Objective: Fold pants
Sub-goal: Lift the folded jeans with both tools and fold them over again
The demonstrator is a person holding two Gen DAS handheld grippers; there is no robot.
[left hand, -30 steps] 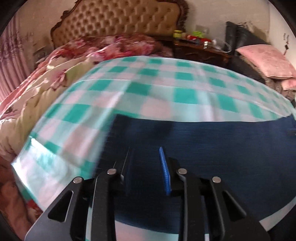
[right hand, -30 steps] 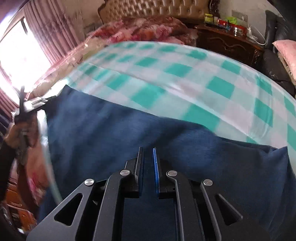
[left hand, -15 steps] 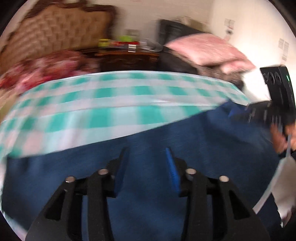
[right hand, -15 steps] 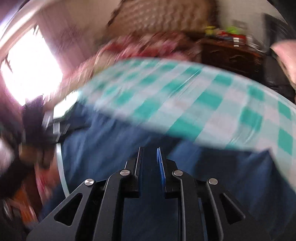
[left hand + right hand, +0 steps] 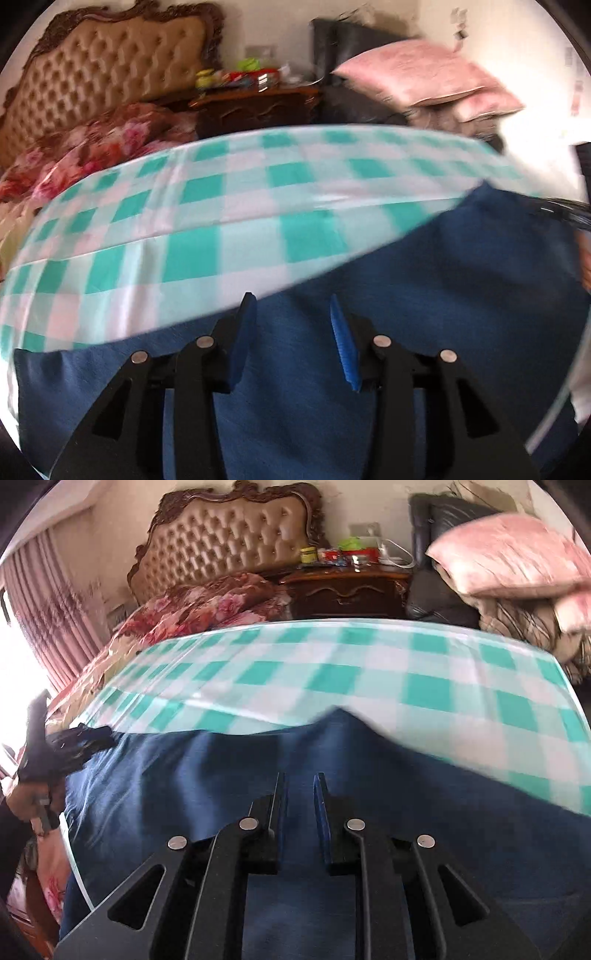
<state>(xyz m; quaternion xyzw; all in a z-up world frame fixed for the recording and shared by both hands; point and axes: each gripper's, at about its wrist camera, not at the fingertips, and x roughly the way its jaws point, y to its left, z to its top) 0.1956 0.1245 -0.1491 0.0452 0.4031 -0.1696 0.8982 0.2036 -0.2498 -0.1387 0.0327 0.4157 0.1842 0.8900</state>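
Left gripper (image 5: 293,325): jaws apart, empty, poised over the pants (image 5: 406,332). Right gripper (image 5: 299,797): jaws narrowly apart, nothing between them — likewise low over the cloth. The navy pants lie spread along the near edge of the green-checked table (image 5: 332,672), presumably flattened there so a fold has a clean base.

We find no readable text: the jars and boxes on the nightstand (image 5: 347,587), at twelve o'clock, carry labels too small and blurred to read.
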